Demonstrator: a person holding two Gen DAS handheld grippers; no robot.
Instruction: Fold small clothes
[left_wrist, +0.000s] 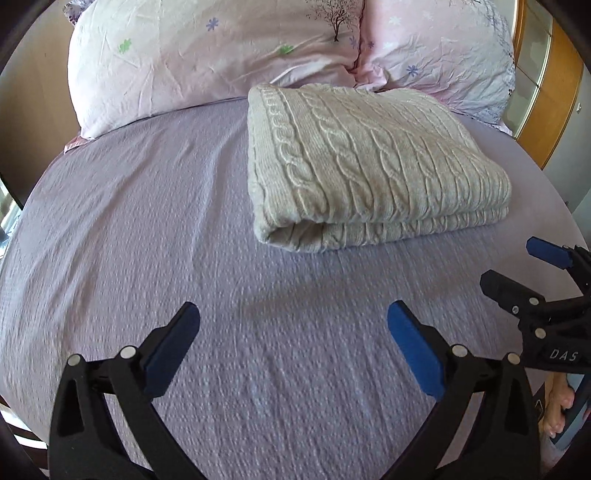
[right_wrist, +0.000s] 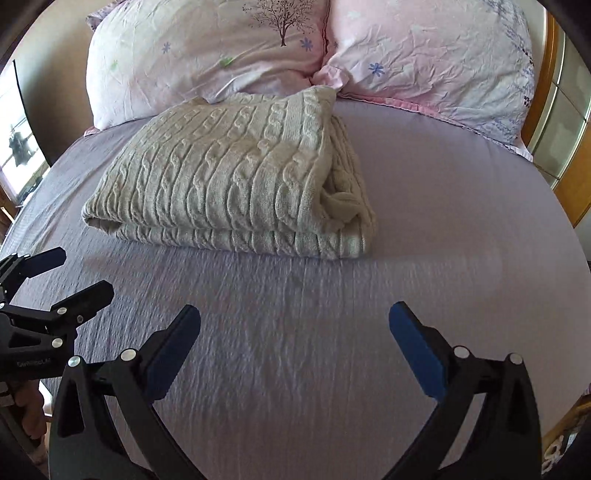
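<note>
the cream cable-knit sweater (left_wrist: 373, 166) lay folded into a thick rectangle on the lavender bedsheet (left_wrist: 147, 258), at the far side, its far edge touching the two pink floral pillows (left_wrist: 207, 55). in the right wrist view its loose layers bunched at the right end. the left gripper (left_wrist: 293, 321) hovered over bare sheet near the sweater, fingers spread wide and holding nothing. the right gripper (right_wrist: 294, 322) did likewise, jaws wide apart and empty, just beside the left one and apart from the sweater.
</note>
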